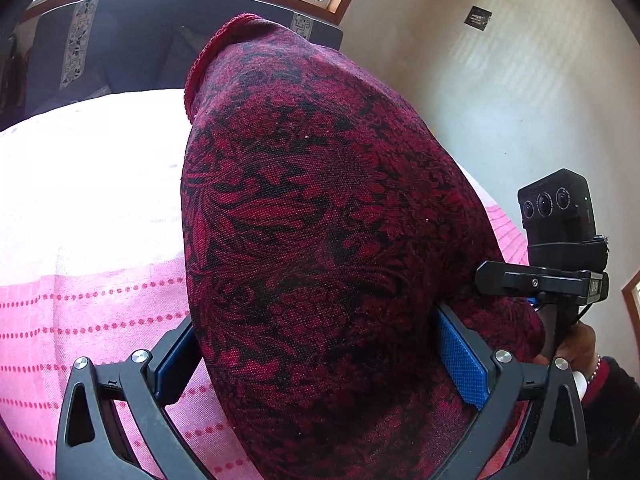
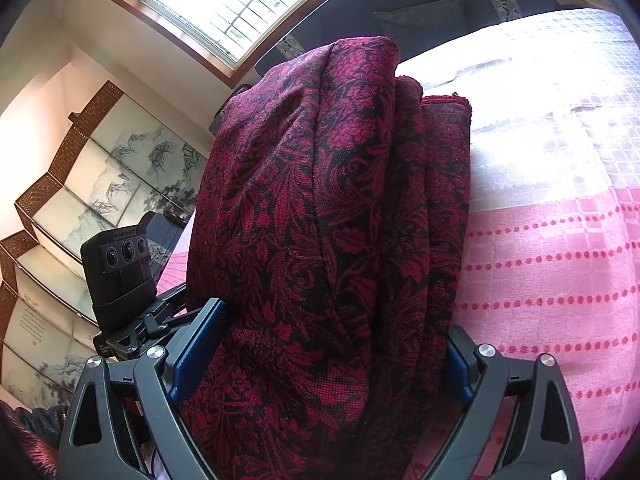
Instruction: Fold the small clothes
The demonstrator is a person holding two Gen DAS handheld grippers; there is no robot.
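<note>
Left gripper (image 1: 320,364) and right gripper (image 2: 320,356), each clamped on a thick fold of the red-and-black patterned garment (image 1: 320,220), which is bunched in layers between their blue pads (image 1: 462,364) above the pink dotted bedspread (image 2: 560,280).

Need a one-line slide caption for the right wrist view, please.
Right gripper clamps a folded, layered red-and-black floral garment above the pink dotted bedspread.

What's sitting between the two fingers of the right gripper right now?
The folded red-and-black floral cloth fills the gap of the right gripper, several layers thick, in the right wrist view. The left gripper clamps the same cloth.
</note>
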